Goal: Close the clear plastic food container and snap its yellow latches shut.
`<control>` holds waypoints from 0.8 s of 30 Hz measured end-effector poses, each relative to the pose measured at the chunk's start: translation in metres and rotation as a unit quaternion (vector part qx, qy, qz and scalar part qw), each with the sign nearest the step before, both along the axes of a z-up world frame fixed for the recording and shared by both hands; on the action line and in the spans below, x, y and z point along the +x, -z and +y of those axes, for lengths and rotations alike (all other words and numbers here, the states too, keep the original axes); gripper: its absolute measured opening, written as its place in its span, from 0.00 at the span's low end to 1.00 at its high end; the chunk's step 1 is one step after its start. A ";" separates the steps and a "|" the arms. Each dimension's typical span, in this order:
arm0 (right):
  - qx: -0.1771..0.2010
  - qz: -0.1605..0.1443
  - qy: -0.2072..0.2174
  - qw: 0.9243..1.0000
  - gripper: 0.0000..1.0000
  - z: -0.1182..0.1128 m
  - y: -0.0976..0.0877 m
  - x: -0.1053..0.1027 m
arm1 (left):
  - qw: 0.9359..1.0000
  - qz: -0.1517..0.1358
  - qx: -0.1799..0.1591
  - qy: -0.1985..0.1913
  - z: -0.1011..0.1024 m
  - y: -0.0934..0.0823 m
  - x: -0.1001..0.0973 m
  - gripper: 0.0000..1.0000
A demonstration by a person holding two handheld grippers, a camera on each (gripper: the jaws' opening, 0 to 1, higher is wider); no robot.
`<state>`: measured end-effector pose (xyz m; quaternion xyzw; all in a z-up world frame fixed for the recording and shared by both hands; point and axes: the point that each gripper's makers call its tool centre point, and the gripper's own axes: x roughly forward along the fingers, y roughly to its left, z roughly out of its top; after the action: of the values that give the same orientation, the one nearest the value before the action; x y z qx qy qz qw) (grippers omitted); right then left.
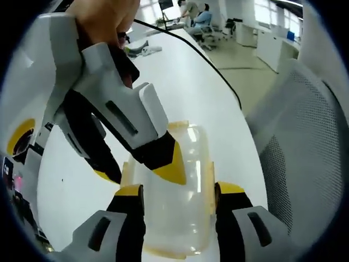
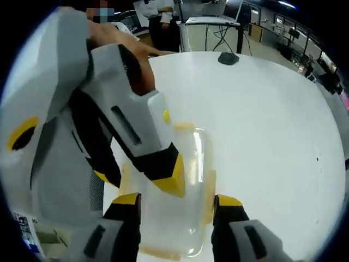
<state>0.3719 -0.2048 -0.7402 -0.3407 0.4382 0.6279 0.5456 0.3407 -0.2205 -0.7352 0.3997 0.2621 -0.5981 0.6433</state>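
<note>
Both grippers stood wide over the container (image 1: 174, 191) between their jaws, left gripper (image 1: 177, 191) and right gripper (image 2: 174, 199) facing, so each yellow latch (image 1: 206, 180) likely needed a square inward press.

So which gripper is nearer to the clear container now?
Neither clearly: the left gripper and the right gripper both have open jaws straddling the clear container, each in its own view.

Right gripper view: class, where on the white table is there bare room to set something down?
Bare tabletop stretches from the clear container out toward the dark object at the far edge. It is crowded over the container, where both hand-held grippers meet.
</note>
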 end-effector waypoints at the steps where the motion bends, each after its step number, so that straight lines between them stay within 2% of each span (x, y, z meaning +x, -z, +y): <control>1: -0.001 0.000 0.000 1.000 0.50 0.000 0.000 0.000 | 1.000 -0.002 -0.001 0.000 0.000 0.000 0.000 0.48; 10: -0.007 0.002 0.001 1.000 0.49 0.000 0.000 -0.001 | 1.000 -0.006 -0.002 -0.004 0.000 0.000 0.001 0.47; 17: -0.023 0.017 0.001 1.000 0.48 0.000 0.002 -0.002 | 1.000 -0.025 -0.009 -0.004 -0.001 0.002 0.000 0.46; 18: -0.029 0.021 0.002 0.999 0.48 0.000 0.004 0.000 | 0.999 -0.032 -0.008 -0.004 -0.002 0.003 0.000 0.46; 19: -0.032 0.020 0.001 0.999 0.48 -0.001 0.005 0.000 | 0.998 -0.053 0.001 -0.019 0.003 0.001 0.008 0.45; 20: -0.033 0.022 0.003 0.999 0.48 -0.001 0.004 -0.001 | 0.999 -0.038 -0.007 -0.011 0.001 0.002 0.001 0.45; 21: -0.036 0.024 0.007 0.999 0.48 -0.001 0.004 -0.001 | 0.999 -0.046 -0.007 -0.002 0.000 0.002 0.001 0.45; 24: -0.038 0.022 0.002 0.999 0.48 -0.001 0.004 0.000 | 0.999 -0.034 -0.016 -0.011 0.001 0.001 0.003 0.45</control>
<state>0.3716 -0.2053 -0.7438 -0.3466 0.4739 0.6171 0.5240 0.3433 -0.2197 -0.7364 0.4069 0.2347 -0.5807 0.6649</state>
